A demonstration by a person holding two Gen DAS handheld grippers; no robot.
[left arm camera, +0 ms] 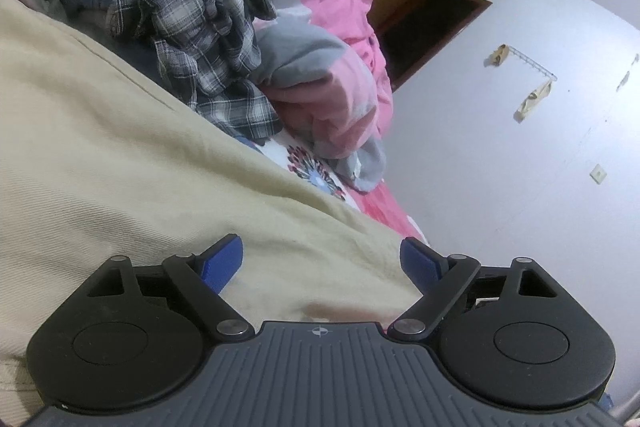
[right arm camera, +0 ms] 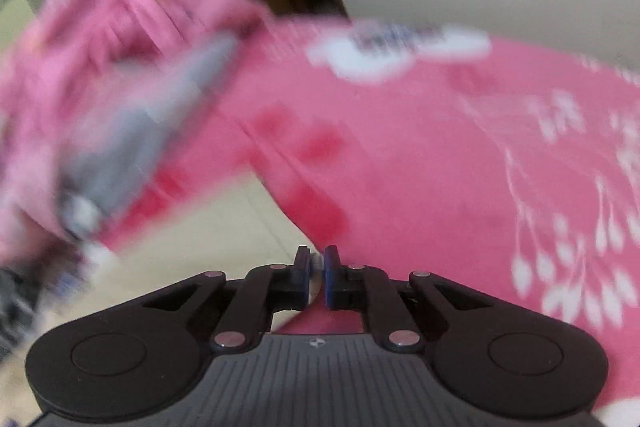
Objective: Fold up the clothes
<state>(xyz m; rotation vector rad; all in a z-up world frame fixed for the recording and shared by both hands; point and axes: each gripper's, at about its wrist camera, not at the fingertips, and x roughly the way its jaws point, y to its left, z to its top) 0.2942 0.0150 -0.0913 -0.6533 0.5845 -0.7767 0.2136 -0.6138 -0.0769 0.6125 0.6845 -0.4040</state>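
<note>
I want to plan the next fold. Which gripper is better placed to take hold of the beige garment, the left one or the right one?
Left. The left gripper has its jaws wide open right over the beige garment. The right gripper is shut, over the pink bedsheet.

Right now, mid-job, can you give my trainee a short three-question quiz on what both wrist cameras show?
1. True or false: the left gripper is open above the beige garment.
2. Which item lies directly beside the plaid shirt, on the side toward the white wall? A) a blue towel B) the pink and grey quilt C) a green jacket
3. Fill in: the right gripper is ____, over the pink floral sheet.

Key: 1 true; 2 B; 3 shut, though whether it pinches fabric cannot be told in the blur.
</note>
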